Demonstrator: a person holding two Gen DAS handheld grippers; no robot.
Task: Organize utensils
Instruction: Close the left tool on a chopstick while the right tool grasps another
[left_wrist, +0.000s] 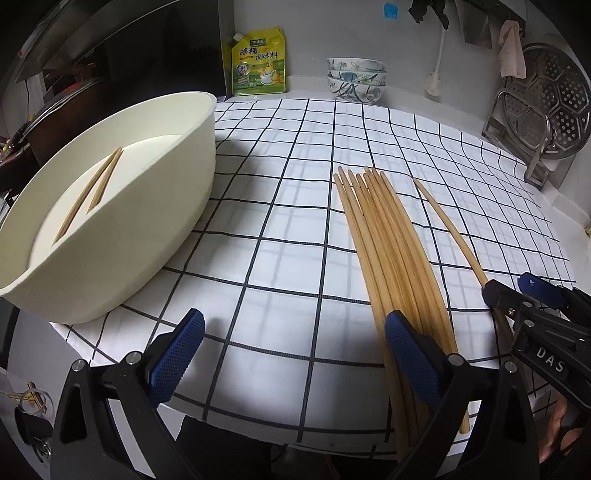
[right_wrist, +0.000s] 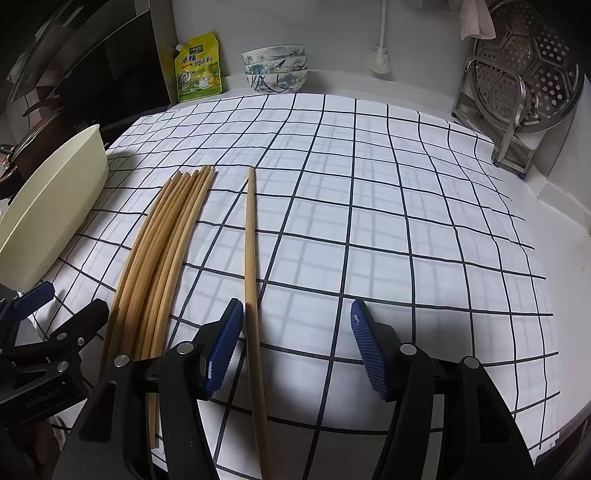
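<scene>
Right gripper (right_wrist: 297, 345): jaws apart, empty; single pale wooden chopstick (right_wrist: 252, 266) lies between them, just beside the left pad, long axis pointing away.
Left gripper (left_wrist: 295, 354): released, farther from it.
Chopstick bundle (right_wrist: 159, 258): left, alongside.
Cream oval tray (left_wrist: 177, 206): far left.

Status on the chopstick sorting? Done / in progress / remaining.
Done: two chopsticks lie in the cream tub. In hand: nothing gripped; the open right gripper straddles the single chopstick. Left: the bundle of chopsticks on the checked cloth, beside the open left gripper.
</scene>
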